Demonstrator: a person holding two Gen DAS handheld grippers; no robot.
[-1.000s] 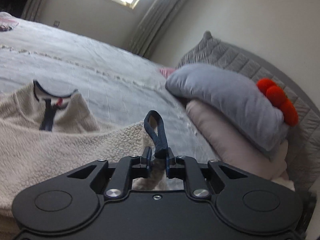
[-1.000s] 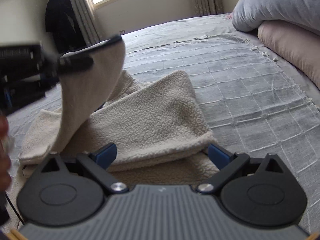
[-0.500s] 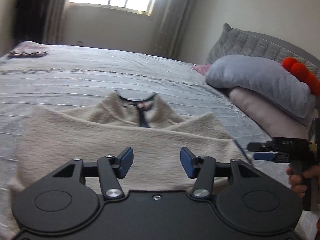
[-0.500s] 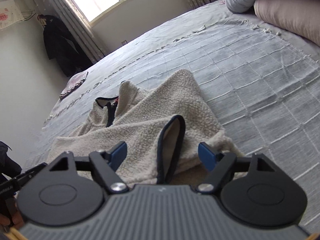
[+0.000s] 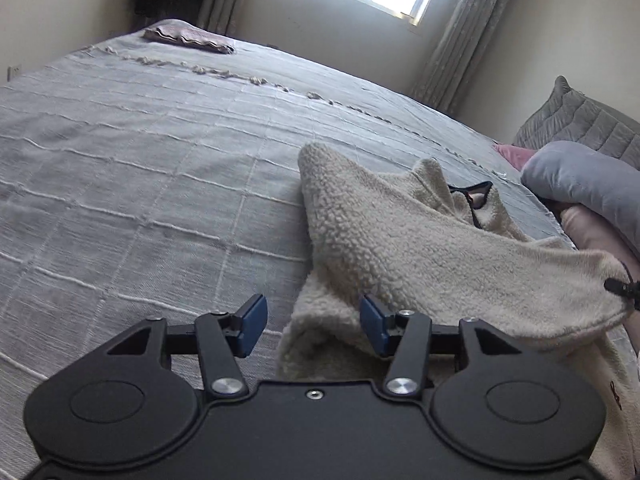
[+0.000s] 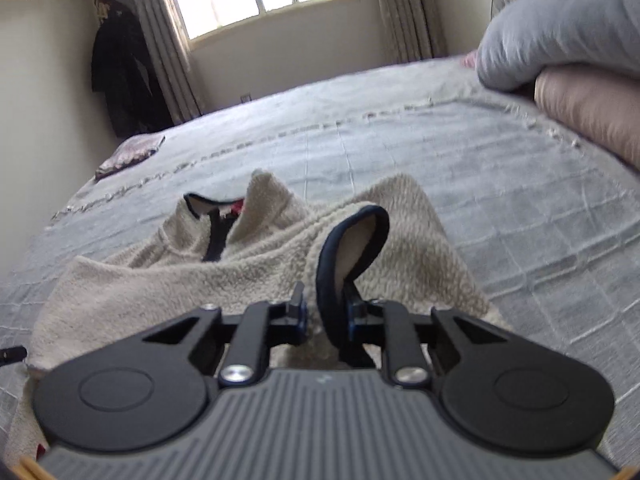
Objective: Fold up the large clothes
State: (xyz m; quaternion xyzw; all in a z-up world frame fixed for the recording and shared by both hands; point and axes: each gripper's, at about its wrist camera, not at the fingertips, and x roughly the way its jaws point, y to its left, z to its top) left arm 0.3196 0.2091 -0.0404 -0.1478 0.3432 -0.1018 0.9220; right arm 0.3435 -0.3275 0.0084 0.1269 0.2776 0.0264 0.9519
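Cream fleece pullover (image 6: 168, 280) lies rumpled on the grey bedspread (image 5: 140, 168), collar w/ dark zip toward the window, sleeves folded in over the body. Navy-trimmed cuff (image 6: 352, 248) loops up from between the pads of the right gripper (image 6: 326, 314); its jaws have just been closing and are now clamped on that cuff, where 1 s ago they stood wide w/ nothing in them. Left gripper (image 5: 310, 324) has let go of its sleeve and swung to the fleece's left edge, jaws part open, fleece between the pads but not pinched. Prob. next: carry right sleeve across.
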